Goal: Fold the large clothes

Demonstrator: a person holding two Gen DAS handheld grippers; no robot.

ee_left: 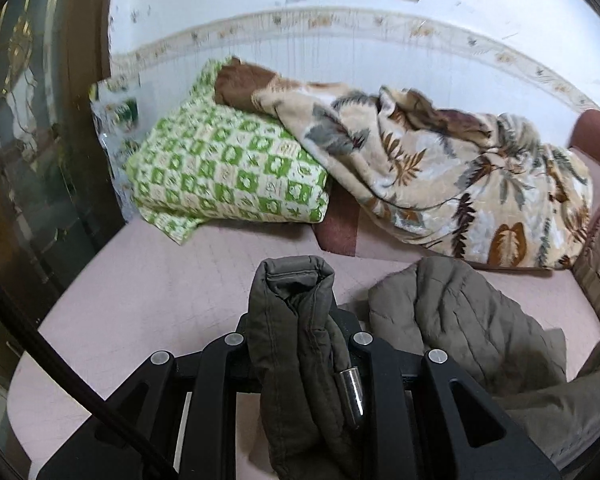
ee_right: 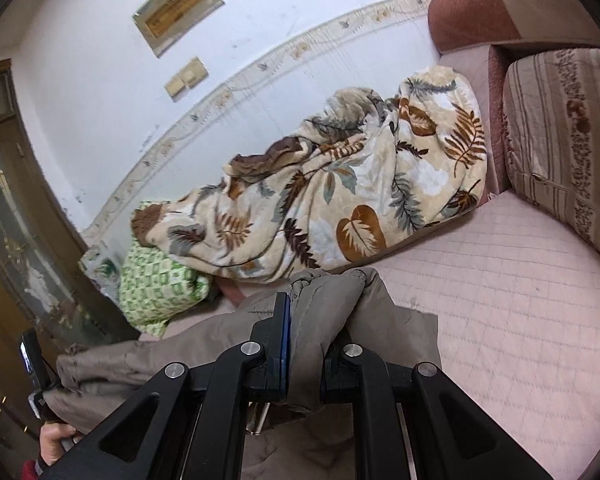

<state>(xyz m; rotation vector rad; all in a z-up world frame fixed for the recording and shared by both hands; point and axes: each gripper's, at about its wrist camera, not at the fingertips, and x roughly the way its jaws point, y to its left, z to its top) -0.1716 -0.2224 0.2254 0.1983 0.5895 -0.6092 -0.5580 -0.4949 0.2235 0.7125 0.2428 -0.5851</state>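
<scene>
A large olive-grey quilted jacket (ee_left: pixel 460 320) lies on the pink quilted bed cover (ee_left: pixel 140 280). My left gripper (ee_left: pixel 294 320) is shut on a folded edge of the jacket with a metal zip pull (ee_left: pixel 350 396) hanging beside it. My right gripper (ee_right: pixel 306 328) is shut on another bunched part of the jacket (ee_right: pixel 332 300), held just above the bed (ee_right: pixel 500 300). The rest of the jacket drapes down to the left in the right wrist view.
A leaf-patterned blanket (ee_left: pixel 440 168) and a green checked pillow (ee_left: pixel 228 164) lie against the far wall. A striped cushion (ee_right: pixel 560 140) and padded bed end (ee_right: pixel 472 12) stand at the right. A wooden glass door (ee_left: pixel 28 140) is at the left.
</scene>
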